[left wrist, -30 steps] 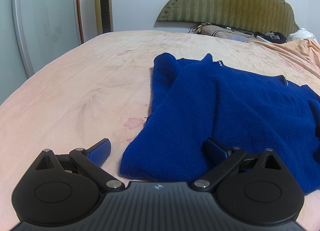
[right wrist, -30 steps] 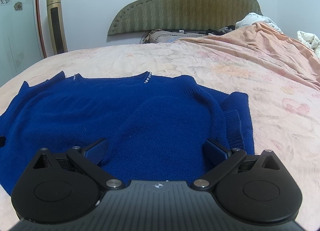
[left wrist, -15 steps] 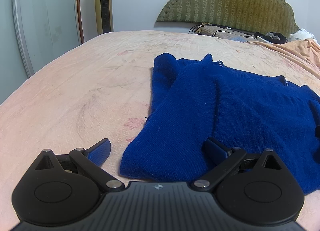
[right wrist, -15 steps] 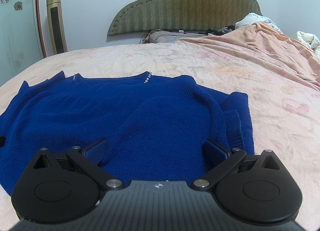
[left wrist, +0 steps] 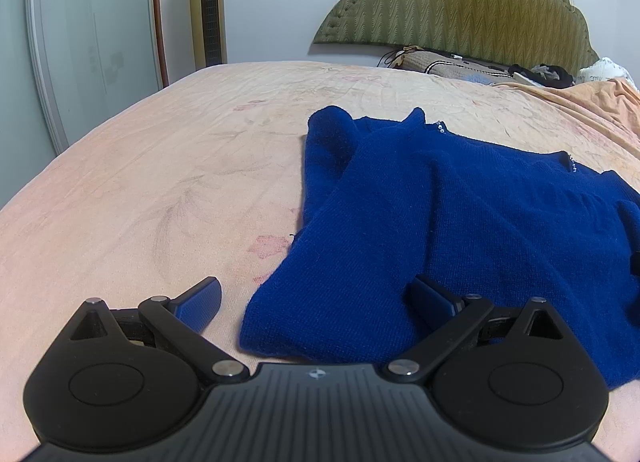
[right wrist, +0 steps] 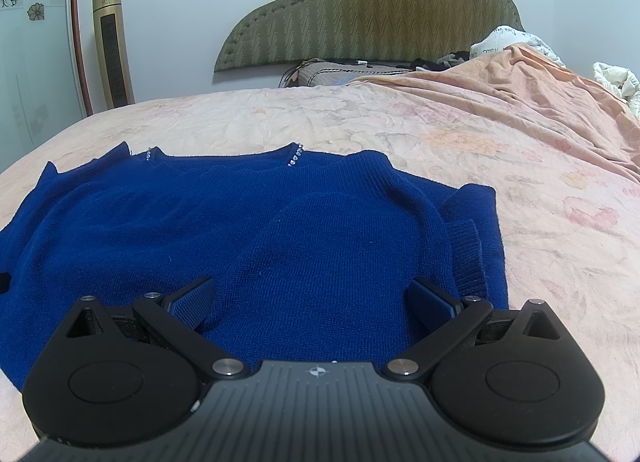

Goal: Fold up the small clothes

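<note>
I see the sweater [right wrist: 248, 230] with sleeves folded in; body fold remains. Left hand-held gripper [left wrist: 316, 302] and right hand-held gripper [right wrist: 312, 298] both spread apart, empty.

Lighting, both wrist feeds: I get soft, even indoor light, moderately bright, source not visible. Shadows faint; a thin one under the deep-blue knitted sweater [left wrist: 460, 222] on the pale peach floral bedsheet [left wrist: 160, 190]. No glare. Focus sharp throughout. Strong fisheye bending at edges; corners vignette to dark.
</note>
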